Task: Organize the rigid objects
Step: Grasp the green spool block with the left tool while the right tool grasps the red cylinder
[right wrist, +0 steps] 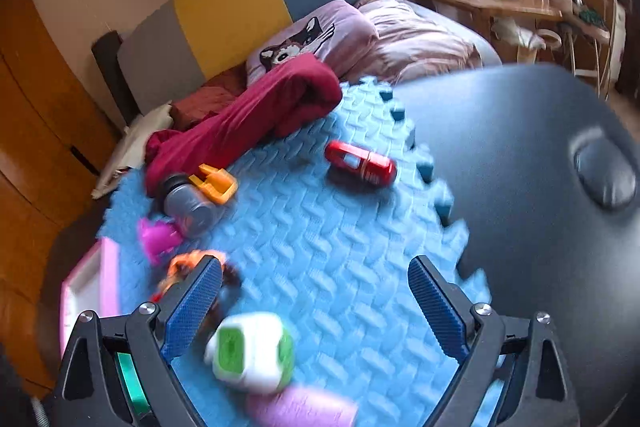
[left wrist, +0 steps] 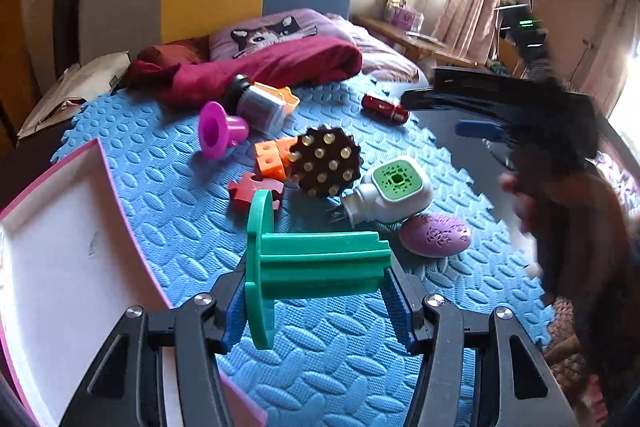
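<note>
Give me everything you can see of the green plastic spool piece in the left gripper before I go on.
The green plastic spool piece has a round flat flange at one end and a ribbed, cross-shaped shaft with a stepped tip. It looks like matte, hard moulded plastic, unbroken. It lies sideways, flange to the left of the left wrist view and standing on edge. The left gripper is shut on it, its blue ridged pads pressing flange and shaft end. It seems lifted above the blue foam mat, beside the pink-rimmed white tray.

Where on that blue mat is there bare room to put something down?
Bare mat lies between the red toy car and the white plug-in device. The pink-rimmed tray looks empty. It is crowded around the spiky brown disc and orange blocks.
</note>
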The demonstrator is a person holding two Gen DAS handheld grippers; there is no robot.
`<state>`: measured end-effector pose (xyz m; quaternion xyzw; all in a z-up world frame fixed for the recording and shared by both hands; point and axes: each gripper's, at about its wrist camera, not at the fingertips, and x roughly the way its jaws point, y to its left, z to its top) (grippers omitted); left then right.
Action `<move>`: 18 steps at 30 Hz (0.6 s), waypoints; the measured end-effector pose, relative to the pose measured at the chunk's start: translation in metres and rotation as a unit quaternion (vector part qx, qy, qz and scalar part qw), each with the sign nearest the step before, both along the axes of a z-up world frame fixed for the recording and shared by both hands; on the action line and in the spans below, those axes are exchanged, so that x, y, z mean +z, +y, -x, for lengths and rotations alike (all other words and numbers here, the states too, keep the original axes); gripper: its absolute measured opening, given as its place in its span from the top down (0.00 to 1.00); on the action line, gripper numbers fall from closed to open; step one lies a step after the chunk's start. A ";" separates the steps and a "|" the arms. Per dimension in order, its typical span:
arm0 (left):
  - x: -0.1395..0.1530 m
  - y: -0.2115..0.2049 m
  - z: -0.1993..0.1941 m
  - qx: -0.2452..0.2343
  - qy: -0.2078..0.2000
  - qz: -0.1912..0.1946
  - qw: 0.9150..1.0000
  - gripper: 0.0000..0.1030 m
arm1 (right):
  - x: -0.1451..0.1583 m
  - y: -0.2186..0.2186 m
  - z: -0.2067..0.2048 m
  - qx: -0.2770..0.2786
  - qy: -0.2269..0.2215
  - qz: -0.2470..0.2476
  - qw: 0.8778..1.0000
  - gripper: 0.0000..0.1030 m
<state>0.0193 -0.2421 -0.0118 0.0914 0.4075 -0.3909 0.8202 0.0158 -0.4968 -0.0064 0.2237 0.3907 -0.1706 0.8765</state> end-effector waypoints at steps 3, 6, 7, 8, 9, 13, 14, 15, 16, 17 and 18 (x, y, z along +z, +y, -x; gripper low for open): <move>0.006 0.011 -0.001 0.005 0.002 0.011 1.000 0.43 | -0.001 -0.012 -0.027 0.015 0.029 0.051 0.998 0.07; 0.012 0.020 0.000 0.009 0.004 0.022 1.000 0.43 | -0.004 -0.023 -0.049 0.033 0.050 0.077 0.995 0.09; 0.014 0.023 0.000 0.011 0.006 0.026 1.000 0.43 | -0.006 -0.027 -0.055 0.037 0.056 0.083 0.994 0.11; 0.015 0.025 -0.001 0.013 0.008 0.029 0.999 0.43 | -0.008 -0.031 -0.063 0.043 0.062 0.084 0.994 0.12; 0.016 0.028 -0.001 0.016 0.010 0.031 0.999 0.43 | -0.011 -0.034 -0.069 0.049 0.068 0.083 0.993 0.13; 0.019 0.036 -0.003 0.023 0.012 0.037 0.999 0.43 | -0.023 -0.040 -0.094 0.067 0.093 0.092 0.989 0.19; 0.019 0.038 -0.003 0.025 0.013 0.038 0.999 0.43 | -0.026 -0.041 -0.098 0.069 0.099 0.091 0.989 0.19; 0.019 0.040 -0.003 0.028 0.014 0.039 0.999 0.43 | -0.032 -0.042 -0.102 0.071 0.108 0.089 0.988 0.21; 0.018 0.042 -0.004 0.031 0.017 0.040 0.999 0.43 | -0.038 -0.043 -0.105 0.074 0.116 0.084 0.987 0.29; 0.018 0.045 -0.005 0.035 0.020 0.041 0.998 0.43 | -0.045 -0.043 -0.109 0.079 0.126 0.075 0.986 0.37; 0.018 0.048 -0.005 0.039 0.021 0.041 0.998 0.43 | -0.050 -0.043 -0.109 0.079 0.133 0.070 0.986 0.59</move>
